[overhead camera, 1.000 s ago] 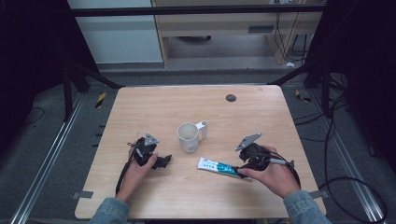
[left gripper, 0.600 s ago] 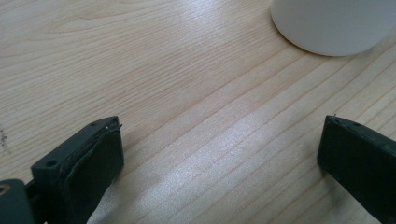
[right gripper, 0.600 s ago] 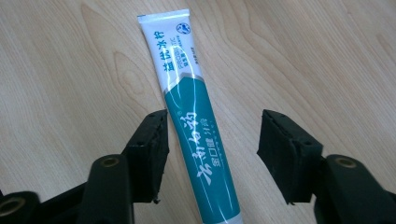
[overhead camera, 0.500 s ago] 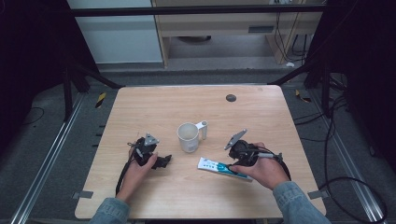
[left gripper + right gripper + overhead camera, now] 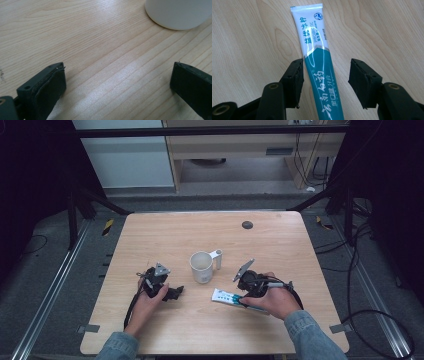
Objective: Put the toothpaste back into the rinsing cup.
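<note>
The toothpaste tube (image 5: 319, 75) lies ungrasped beside the mug (image 5: 201, 267), straddled by the released right gripper (image 5: 325, 81); the left gripper (image 5: 117, 82) is held released, unladen.

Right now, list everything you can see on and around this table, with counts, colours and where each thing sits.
Light wooden table: one, pale wood, centre of the high view.
White handled mug: one, white, upright near the table's middle.
Teal and white toothpaste tube: one, lying flat on the table right of the mug, between the right gripper's open jaws.
Small dark round disc: one, dark, far side of the table.
Loose black cables: several, on the floor at the right.
Left gripper: one, black, open, low over the table left of the mug.
Right gripper: one, black, open, astride the tube.
Person's hands and blue denim sleeves: two, at the near edge.
</note>
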Action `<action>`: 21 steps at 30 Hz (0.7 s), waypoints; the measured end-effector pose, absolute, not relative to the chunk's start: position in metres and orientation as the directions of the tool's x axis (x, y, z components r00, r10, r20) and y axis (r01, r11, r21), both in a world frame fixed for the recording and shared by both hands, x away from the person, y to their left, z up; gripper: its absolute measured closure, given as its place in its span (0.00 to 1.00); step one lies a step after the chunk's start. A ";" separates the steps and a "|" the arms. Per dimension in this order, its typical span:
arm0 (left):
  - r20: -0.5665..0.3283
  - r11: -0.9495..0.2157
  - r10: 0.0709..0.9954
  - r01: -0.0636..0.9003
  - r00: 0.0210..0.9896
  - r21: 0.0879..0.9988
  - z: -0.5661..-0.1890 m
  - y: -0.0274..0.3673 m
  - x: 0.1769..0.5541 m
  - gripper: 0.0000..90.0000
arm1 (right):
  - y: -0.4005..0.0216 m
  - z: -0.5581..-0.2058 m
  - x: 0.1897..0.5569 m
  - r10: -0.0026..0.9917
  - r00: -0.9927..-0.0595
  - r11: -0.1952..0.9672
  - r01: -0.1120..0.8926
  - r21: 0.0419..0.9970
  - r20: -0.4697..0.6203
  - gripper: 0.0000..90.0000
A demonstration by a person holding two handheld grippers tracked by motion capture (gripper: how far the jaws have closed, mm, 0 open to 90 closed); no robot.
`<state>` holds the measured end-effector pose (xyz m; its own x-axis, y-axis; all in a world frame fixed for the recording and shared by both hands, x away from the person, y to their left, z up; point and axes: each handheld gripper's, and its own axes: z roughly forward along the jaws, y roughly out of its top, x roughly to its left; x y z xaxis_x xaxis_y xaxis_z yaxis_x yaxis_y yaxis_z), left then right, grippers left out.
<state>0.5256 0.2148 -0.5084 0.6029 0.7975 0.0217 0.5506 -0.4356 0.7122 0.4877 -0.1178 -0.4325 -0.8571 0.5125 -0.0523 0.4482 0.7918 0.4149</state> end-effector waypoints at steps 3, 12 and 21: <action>0.021 -0.435 0.797 0.551 0.603 0.712 -0.508 0.215 0.526 0.00 | -0.116 -0.435 0.489 0.503 -0.863 0.799 0.441 0.408 -0.050 0.51; 0.020 -0.436 0.797 0.551 0.604 0.712 -0.508 0.215 0.526 0.00 | -0.106 -0.446 0.491 0.475 -0.878 0.826 0.427 0.369 -0.048 0.51; 0.020 -0.436 0.796 0.550 0.604 0.712 -0.508 0.215 0.526 0.00 | -0.103 -0.455 0.493 0.458 -0.888 0.842 0.419 0.339 -0.041 0.52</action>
